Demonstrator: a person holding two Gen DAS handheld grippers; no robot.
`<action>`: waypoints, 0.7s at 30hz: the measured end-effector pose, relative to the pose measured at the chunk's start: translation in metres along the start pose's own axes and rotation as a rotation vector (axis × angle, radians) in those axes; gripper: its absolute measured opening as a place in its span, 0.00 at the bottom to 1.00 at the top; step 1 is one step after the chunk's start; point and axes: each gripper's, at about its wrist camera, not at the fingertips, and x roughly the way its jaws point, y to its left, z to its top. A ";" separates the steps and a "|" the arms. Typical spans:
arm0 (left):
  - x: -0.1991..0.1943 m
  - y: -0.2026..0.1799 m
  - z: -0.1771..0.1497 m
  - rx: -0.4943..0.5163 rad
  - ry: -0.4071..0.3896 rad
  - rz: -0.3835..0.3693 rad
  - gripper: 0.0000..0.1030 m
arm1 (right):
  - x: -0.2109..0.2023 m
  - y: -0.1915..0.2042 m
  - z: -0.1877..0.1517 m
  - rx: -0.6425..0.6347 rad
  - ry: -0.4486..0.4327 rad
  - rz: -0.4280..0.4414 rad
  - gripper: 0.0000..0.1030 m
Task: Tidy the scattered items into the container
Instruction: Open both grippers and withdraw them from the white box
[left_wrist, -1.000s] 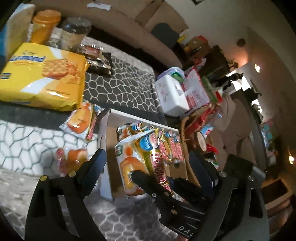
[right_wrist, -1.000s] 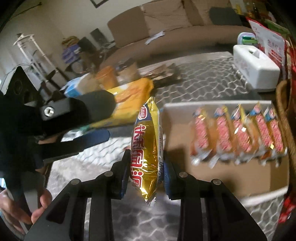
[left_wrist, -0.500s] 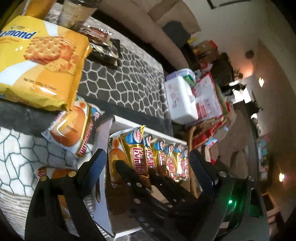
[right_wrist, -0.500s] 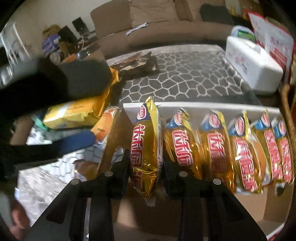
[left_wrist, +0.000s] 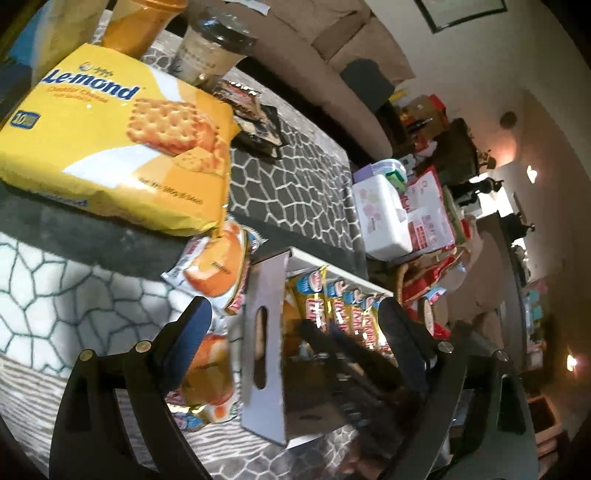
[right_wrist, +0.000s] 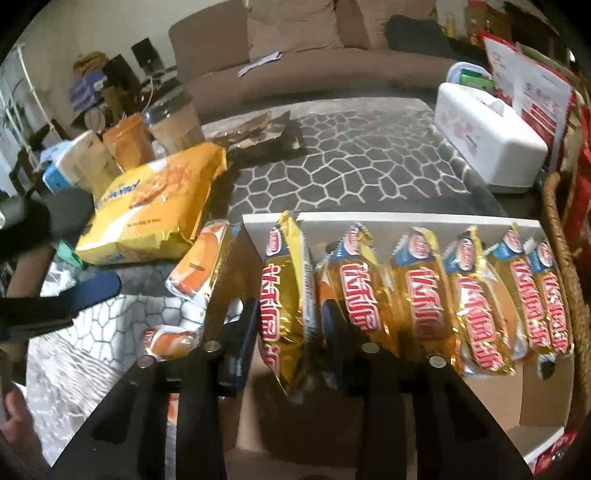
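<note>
The big yellow cracker bag (left_wrist: 122, 147) reads "Le-mond", with "Cheddar Cheese" faint beneath; the white box (right_wrist: 413, 221) holds a row of gold snack packs with red script. The right gripper (right_wrist: 291, 328) is opening around the leftmost pack (right_wrist: 284, 295), standing inside the box; the left gripper (left_wrist: 295, 317) gapes empty beside two orange packs (left_wrist: 218, 269) on the table.

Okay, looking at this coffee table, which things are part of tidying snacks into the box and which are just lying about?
Part of the job:
- cardboard box
- gold snack pack between the opening fingers of the right gripper
- orange snack packs still outside the box
- left gripper, open

Just lying about:
- yellow cracker bag
- white tissue box
- dark wrappers
</note>
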 end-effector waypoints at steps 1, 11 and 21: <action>-0.001 0.002 -0.002 -0.003 0.002 0.003 0.88 | -0.004 -0.001 0.001 0.004 -0.004 0.002 0.37; -0.027 0.019 -0.029 0.068 0.000 0.087 0.89 | -0.086 -0.041 -0.017 0.111 -0.099 0.064 0.43; -0.045 0.052 -0.049 0.032 0.009 0.145 0.89 | -0.116 -0.052 -0.061 0.089 -0.088 0.077 0.45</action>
